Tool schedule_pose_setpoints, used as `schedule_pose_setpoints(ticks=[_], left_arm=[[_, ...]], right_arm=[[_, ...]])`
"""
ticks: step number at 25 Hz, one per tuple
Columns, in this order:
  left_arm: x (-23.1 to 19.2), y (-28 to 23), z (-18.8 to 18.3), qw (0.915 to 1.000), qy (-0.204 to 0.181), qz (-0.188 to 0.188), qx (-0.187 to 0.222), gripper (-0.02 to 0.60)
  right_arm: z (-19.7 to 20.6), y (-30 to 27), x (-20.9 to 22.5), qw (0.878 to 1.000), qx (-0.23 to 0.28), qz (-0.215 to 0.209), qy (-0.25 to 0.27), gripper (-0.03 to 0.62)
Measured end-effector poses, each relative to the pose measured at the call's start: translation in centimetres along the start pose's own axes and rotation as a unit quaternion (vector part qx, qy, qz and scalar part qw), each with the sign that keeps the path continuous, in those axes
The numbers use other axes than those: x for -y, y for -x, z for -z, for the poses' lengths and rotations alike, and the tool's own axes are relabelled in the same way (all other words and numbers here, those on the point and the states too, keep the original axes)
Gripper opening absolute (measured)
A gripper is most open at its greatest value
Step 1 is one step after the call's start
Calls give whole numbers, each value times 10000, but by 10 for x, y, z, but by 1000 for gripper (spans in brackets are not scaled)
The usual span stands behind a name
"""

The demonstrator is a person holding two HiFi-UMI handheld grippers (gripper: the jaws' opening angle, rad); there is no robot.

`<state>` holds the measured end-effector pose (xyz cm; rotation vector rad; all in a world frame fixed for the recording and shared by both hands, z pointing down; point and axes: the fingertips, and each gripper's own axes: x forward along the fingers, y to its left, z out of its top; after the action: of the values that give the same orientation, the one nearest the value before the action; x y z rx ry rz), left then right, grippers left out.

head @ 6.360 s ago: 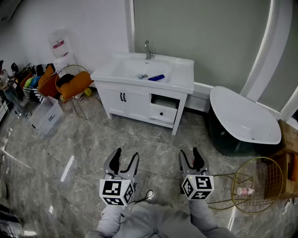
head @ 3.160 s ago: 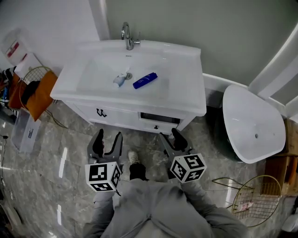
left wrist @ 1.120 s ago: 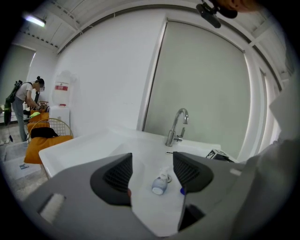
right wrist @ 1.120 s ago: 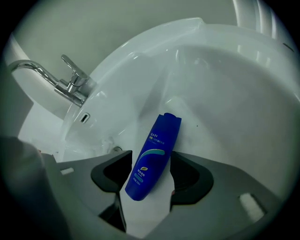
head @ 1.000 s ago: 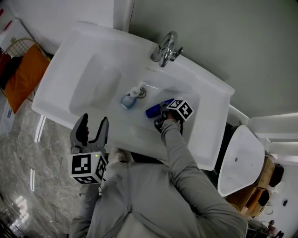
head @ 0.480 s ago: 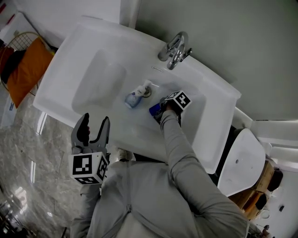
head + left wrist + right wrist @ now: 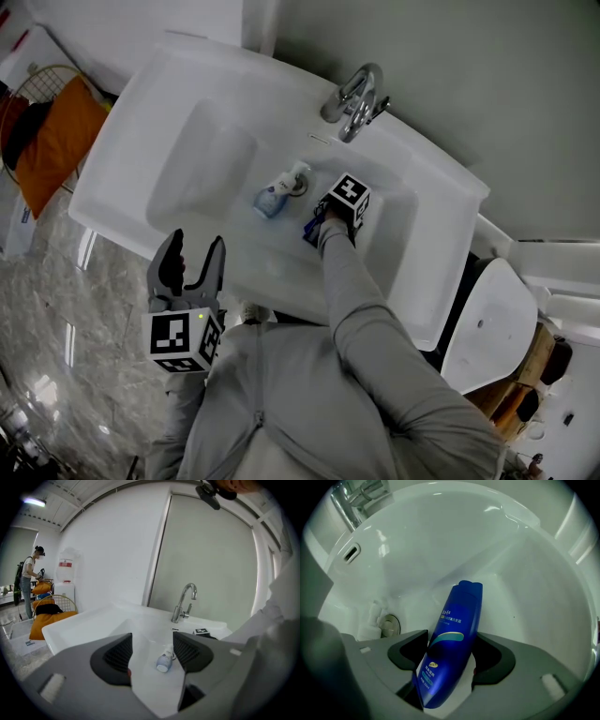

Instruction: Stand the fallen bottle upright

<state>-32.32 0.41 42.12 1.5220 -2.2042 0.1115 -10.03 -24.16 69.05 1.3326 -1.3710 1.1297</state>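
Observation:
A blue bottle [image 7: 310, 229] [image 7: 450, 653] lies on its side in the white sink basin [image 7: 394, 234], its cap end away from me in the right gripper view. My right gripper [image 7: 323, 217] [image 7: 451, 641] points steeply down into the basin. Its jaws have just been opening and stand open, one on each side of the bottle's lower body. My left gripper [image 7: 194, 251] [image 7: 152, 648] hangs open and empty in front of the sink's front edge. A small white and blue bottle [image 7: 275, 194] [image 7: 165, 660] lies by the drain [image 7: 388, 622].
A chrome faucet [image 7: 356, 94] [image 7: 183, 603] stands at the back of the sink. An orange cloth on a wire basket [image 7: 47, 141] sits at the left. A white bathtub [image 7: 487, 328] is at the right. A person [image 7: 28, 578] stands far off at the left.
My right gripper has sunk lower into the basin and rolled, so that its jaws now straddle the blue bottle. The left gripper has hardly moved.

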Motion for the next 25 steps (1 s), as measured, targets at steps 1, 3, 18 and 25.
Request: schedule_pose_setpoints(ticks=[1, 3, 18, 25], left_arm=[[-1, 1, 0, 10000, -5, -8, -5, 322], [-2, 2, 1, 10000, -6, -22, -10, 322], [22, 8, 3, 9994, -139, 330, 39, 322], [29, 11, 5, 9990, -205, 394, 39, 322]], right_arm=[[0, 0, 0, 10000, 2, -9, 27, 295], [0, 0, 1, 9999, -19, -66, 78, 291], [9, 23, 9, 9900, 51, -837, 1138, 178], [13, 29, 7, 9826, 187, -1509, 1066, 170]])
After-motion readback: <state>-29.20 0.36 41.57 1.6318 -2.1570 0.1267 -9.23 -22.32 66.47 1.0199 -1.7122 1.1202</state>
